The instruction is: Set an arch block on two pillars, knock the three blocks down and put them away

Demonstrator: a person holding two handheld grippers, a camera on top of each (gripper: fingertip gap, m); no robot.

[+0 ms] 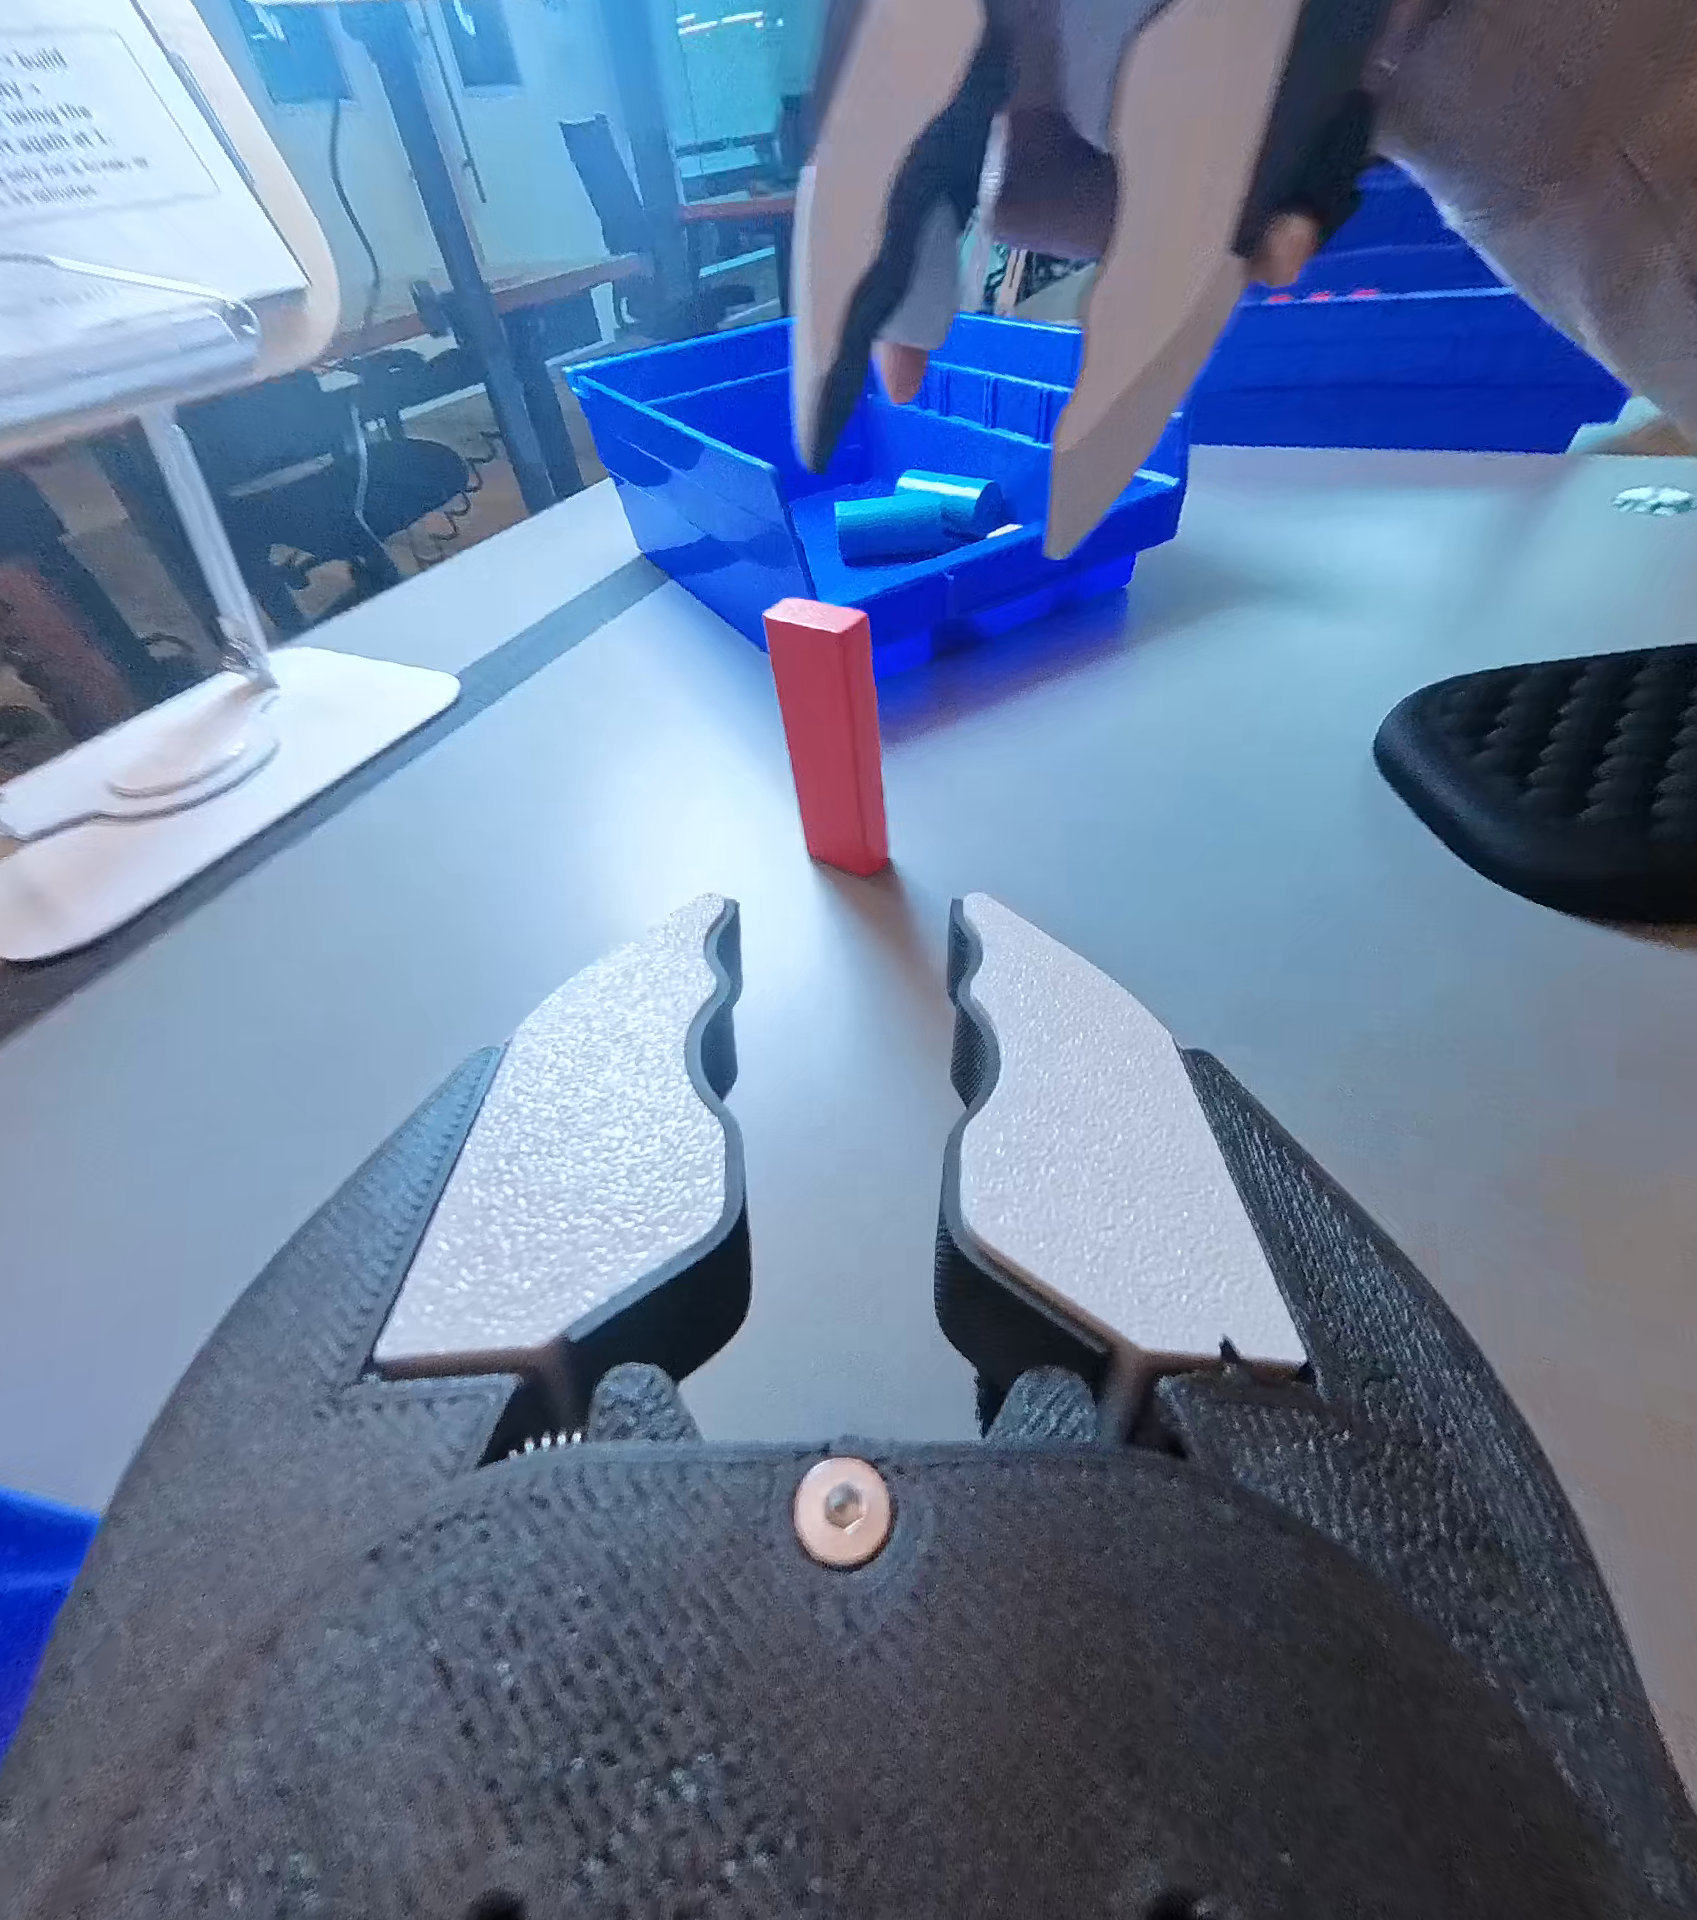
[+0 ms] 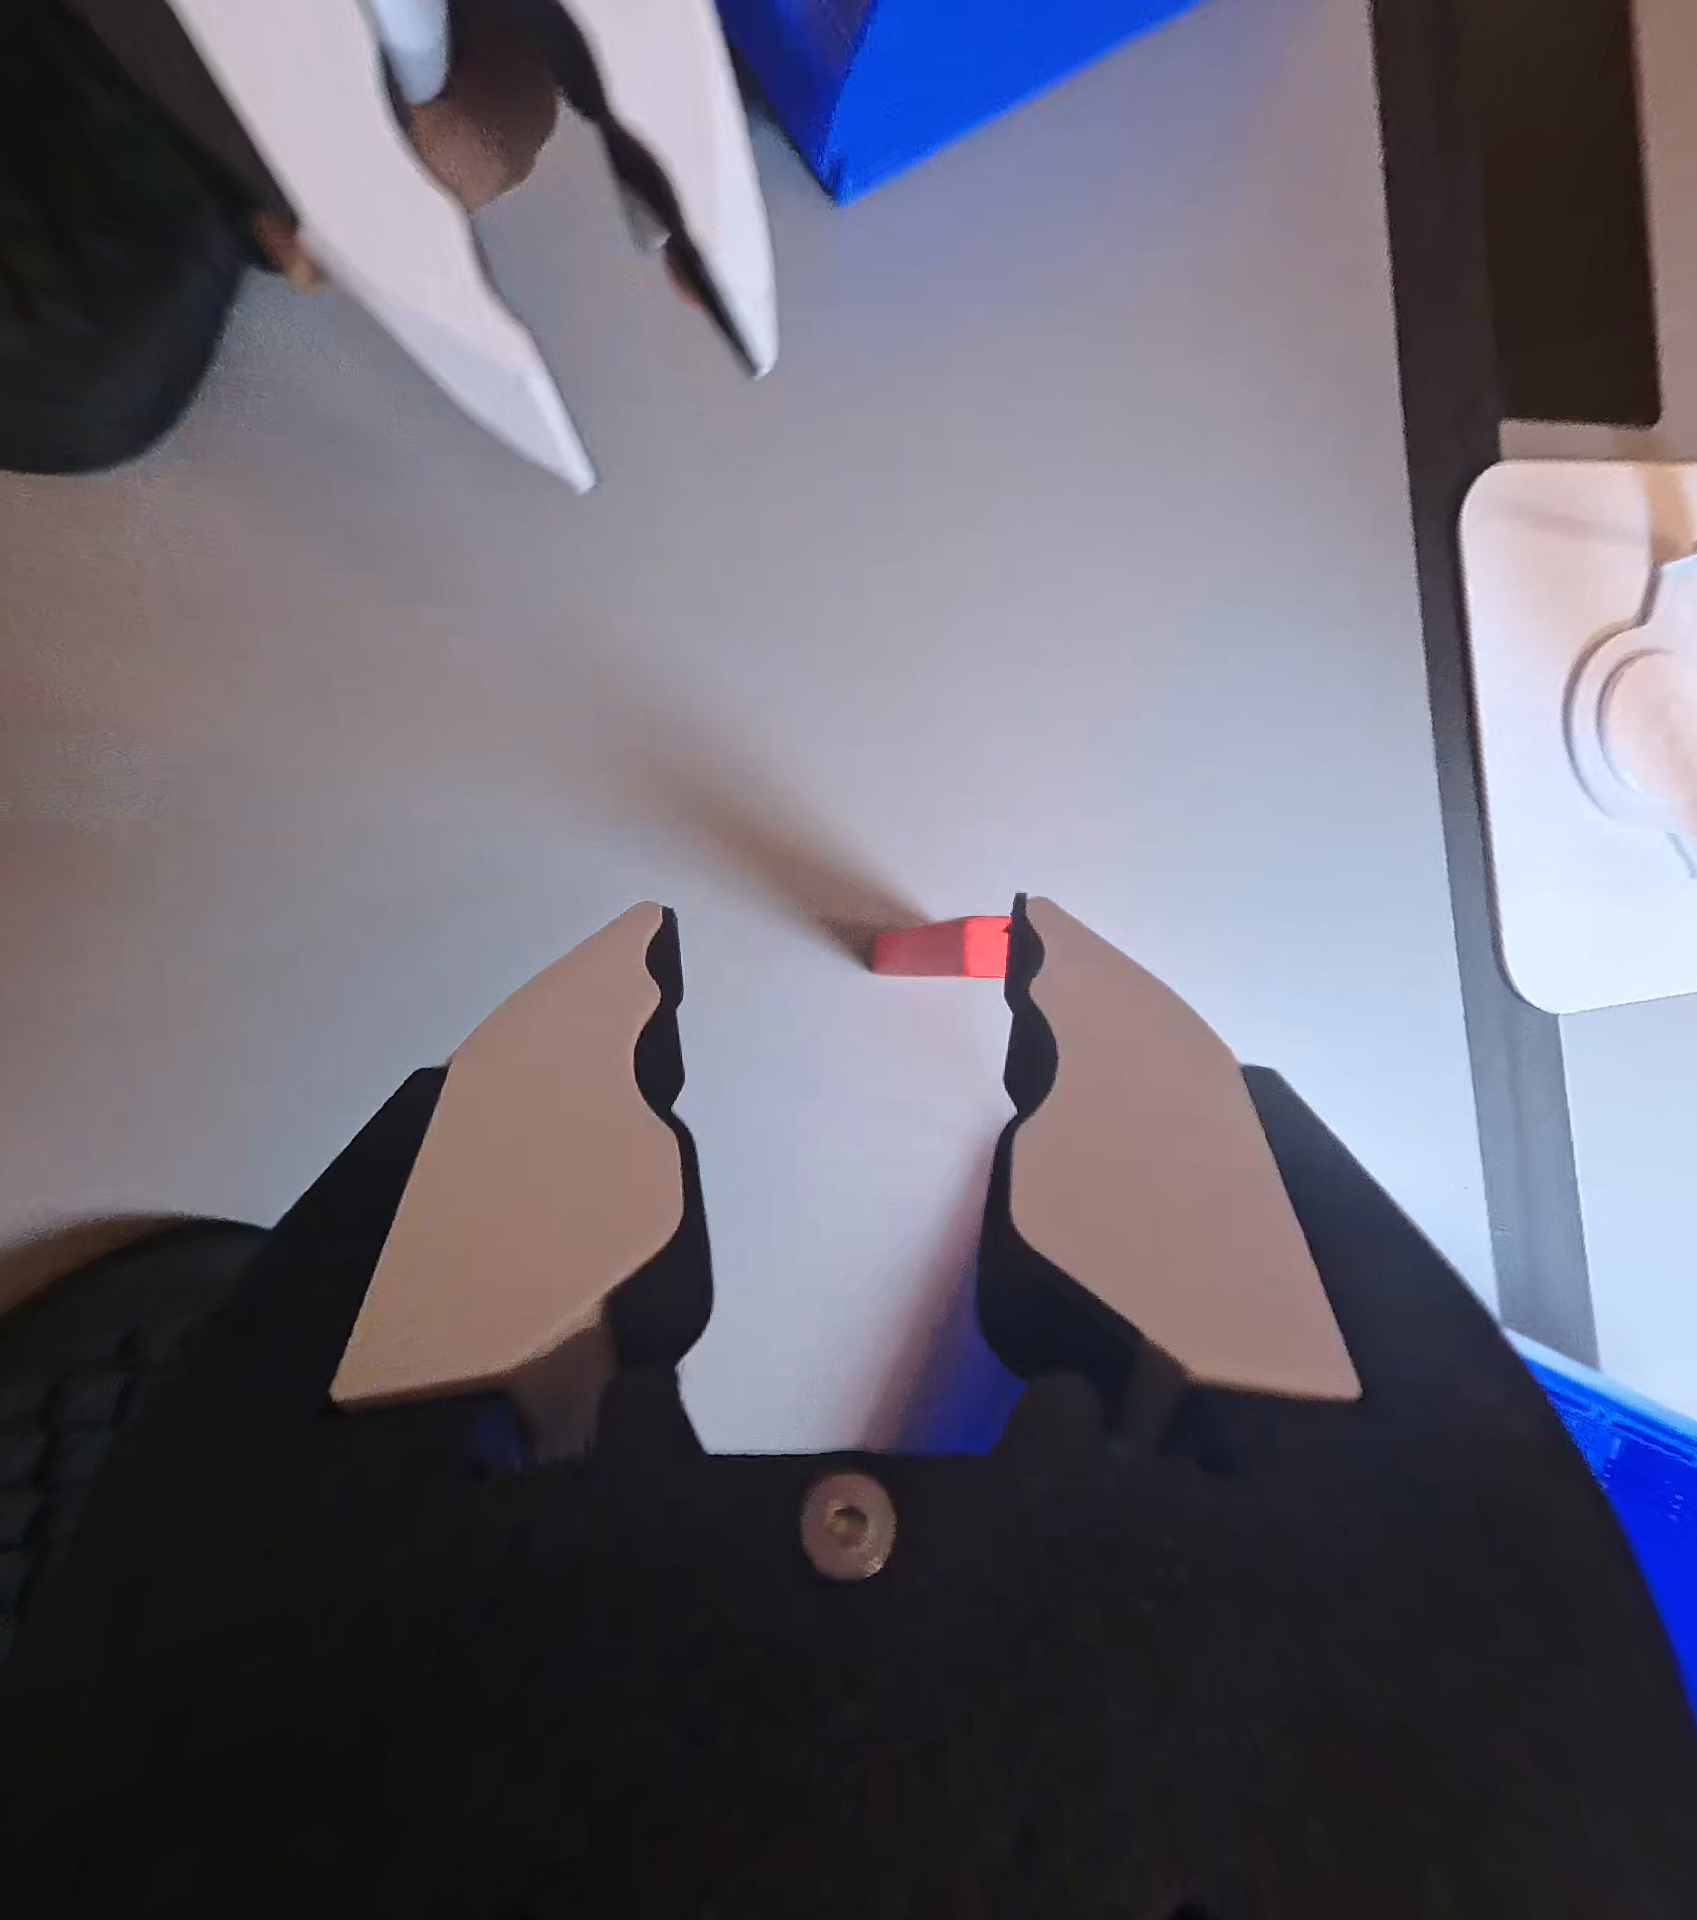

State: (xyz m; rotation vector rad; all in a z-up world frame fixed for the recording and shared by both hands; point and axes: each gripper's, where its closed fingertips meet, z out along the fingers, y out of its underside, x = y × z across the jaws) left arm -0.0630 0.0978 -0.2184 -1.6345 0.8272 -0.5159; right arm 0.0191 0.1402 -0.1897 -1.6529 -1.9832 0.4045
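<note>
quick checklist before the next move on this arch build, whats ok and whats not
1. Red block upright on the grey table: ok.
2. Second pillar standing: not ok, only one block stands.
3. Left gripper open and empty, just short of the red block: ok.
4. Right gripper open and empty, above the blue bin: ok.
5. Blue cylinders lying in the bin: ok.
6. Arch block located: cannot tell, not clearly in view.
</note>
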